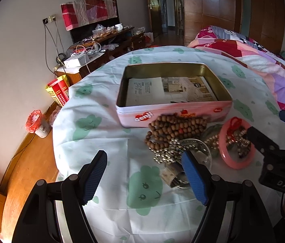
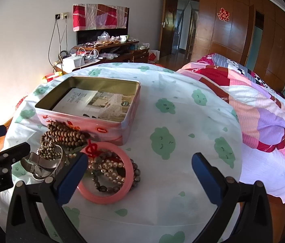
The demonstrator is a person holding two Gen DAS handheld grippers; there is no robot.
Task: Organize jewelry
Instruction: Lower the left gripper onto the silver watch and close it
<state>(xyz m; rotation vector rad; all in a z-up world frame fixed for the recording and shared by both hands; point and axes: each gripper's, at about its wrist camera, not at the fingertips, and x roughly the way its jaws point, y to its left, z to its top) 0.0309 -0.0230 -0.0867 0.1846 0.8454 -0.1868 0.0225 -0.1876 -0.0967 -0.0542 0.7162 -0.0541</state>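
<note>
An open pink tin (image 1: 172, 114) (image 2: 110, 128) with a leaflet inside stands on the cloth-covered table. In front of it lies a jewelry pile: a brown wooden bead string (image 1: 175, 127) (image 2: 65, 135), a pink bangle (image 1: 236, 144) (image 2: 110, 194), pearl beads (image 2: 110, 168), a metal bracelet (image 2: 47, 162) and a small-bead chain (image 1: 170, 151). My left gripper (image 1: 144, 179) is open and empty, just left of the pile, its right finger over the metal bracelet. My right gripper (image 2: 139, 179) is open and empty, its left finger at the bangle's near-left side.
The table (image 1: 110, 141) wears a white cloth with green cloud prints. A bed with a patchwork quilt (image 2: 264, 105) lies to the right. A cluttered sideboard (image 1: 102, 48) stands by the far wall. A red-bagged bin (image 1: 36, 123) and a red-yellow box (image 1: 58, 90) sit on the floor at left.
</note>
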